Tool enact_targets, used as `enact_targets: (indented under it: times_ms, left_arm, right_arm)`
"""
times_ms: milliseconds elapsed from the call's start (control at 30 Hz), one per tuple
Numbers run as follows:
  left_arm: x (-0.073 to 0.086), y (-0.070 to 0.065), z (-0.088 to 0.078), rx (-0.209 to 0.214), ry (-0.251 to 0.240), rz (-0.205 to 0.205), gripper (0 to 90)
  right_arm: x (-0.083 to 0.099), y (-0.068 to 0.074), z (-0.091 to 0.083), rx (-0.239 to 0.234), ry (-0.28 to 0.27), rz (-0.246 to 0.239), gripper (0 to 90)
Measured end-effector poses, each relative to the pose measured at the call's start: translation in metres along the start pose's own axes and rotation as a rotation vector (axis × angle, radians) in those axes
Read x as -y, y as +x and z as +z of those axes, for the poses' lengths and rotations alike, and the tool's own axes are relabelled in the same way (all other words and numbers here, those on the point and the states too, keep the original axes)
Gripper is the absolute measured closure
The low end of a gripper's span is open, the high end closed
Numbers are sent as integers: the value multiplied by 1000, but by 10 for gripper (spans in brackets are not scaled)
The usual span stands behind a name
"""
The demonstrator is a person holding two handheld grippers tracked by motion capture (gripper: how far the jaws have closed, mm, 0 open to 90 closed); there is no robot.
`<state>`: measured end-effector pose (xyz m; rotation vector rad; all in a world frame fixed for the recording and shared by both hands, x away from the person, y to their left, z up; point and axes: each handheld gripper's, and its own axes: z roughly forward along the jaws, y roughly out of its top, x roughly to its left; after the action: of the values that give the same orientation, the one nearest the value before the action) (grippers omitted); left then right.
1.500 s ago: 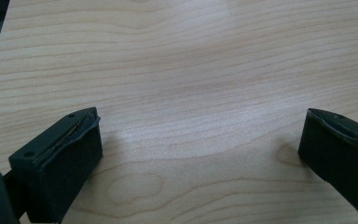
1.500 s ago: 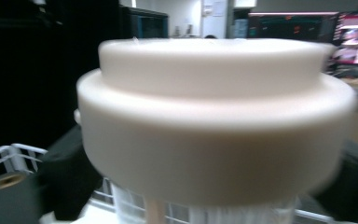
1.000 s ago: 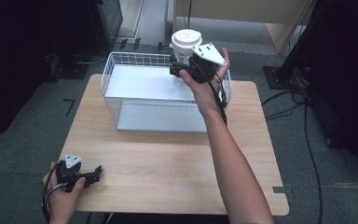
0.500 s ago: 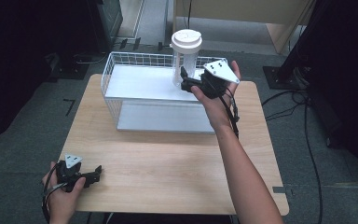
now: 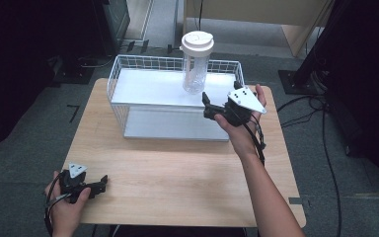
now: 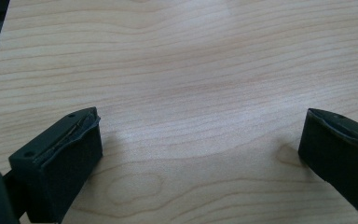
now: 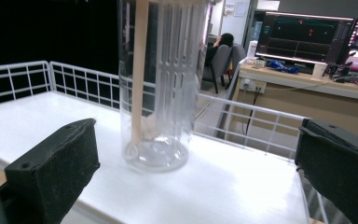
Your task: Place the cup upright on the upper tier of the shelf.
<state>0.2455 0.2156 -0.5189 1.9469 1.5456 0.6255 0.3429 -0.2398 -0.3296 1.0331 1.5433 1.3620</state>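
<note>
My right gripper (image 5: pixel 206 104) sits at the near right edge of the white wire basket (image 5: pixel 128 91), jaws spread wide w/ nothing between them; in the right gripper view both black pads (image 7: pixel 51 165) are cut off at the bottom corners. The clear tumbler (image 5: pixel 195 61) stands upright on the basket's white top shelf, far right part, just beyond my jaws and not touching them. Its cream lid (image 5: pixel 197 42) shows from the high view, but in the right gripper view the top is cut off, so I see the ribbed clear wall, the round base and a pale straw-like strip (image 7: pixel 139 70) inside; can't tell exactly what that strip is. My left gripper (image 5: pixel 97 183) rests at the near left corner of the table (image 5: pixel 177 163), jaws apart and empty, over bare wood; in the left gripper view the right jaw runs off frame. Basket's lower shelf is partly hidden behind the upper one. Table is light wood w/ visible grain, on a grey floor w/ cables trailing at the right. Room around is dark; left side too black to make out. Beyond the basket, in the right gripper view, a desk w/ lit monitors (image 7: pixel 303 32) and a seated person (image 7: pixel 219 46), small and blurry.
</note>
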Motion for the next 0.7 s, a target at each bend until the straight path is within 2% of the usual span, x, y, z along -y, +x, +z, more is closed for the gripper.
enact_targets:
  times_ms: [367,600,700]
  left_arm:
    - [0,0,0,0,-1,-1,0]
    - [0,0,0,0,0,-1,0]
    - [0,0,0,0,0,-1,0]
  right_arm:
    - [23,-15,-24,22,11,10,0]
    - [38,-26,-39,31,26,40,0]
    - [48,-32,-47,38,38,34,0]
